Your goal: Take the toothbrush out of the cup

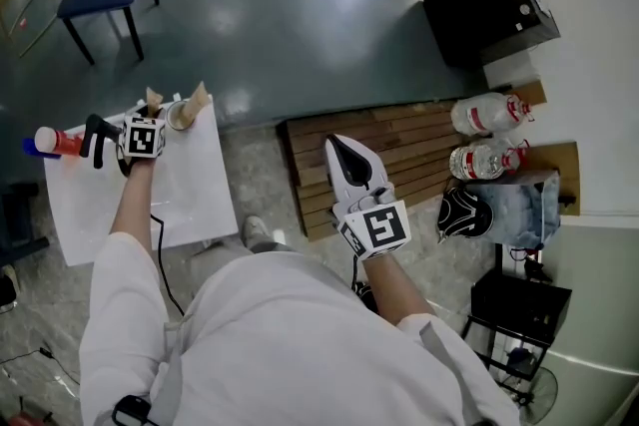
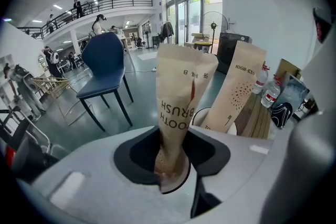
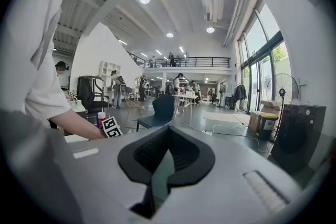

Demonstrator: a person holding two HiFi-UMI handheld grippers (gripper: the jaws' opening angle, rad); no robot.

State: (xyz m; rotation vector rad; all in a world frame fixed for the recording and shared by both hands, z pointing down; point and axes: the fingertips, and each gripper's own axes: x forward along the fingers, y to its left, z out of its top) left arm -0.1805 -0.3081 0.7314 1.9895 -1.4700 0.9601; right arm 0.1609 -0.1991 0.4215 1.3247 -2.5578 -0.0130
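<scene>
White bench (image 1: pixel 195 200): small, rectangular, top mostly bare, glossy. White cup (image 1: pixel 180 117) stands on far edge, just right of left hand-held gripper (image 1: pixel 155 110) tips. Red-and-white bottle (image 1: pixel 55 142) at far-left corner, left of that hand-held gripper, near it, well apart from cup. Bench itself stands on speckled floor (image 1: pixel 255 180).

The right gripper (image 3: pixel 168 150) has its jaws closed together, with nothing between them. Beyond it, on the left, a person's forearm (image 3: pixel 63 119) reaches to a marker cube (image 3: pixel 111 127). A blue chair (image 3: pixel 160 108) stands behind.
</scene>
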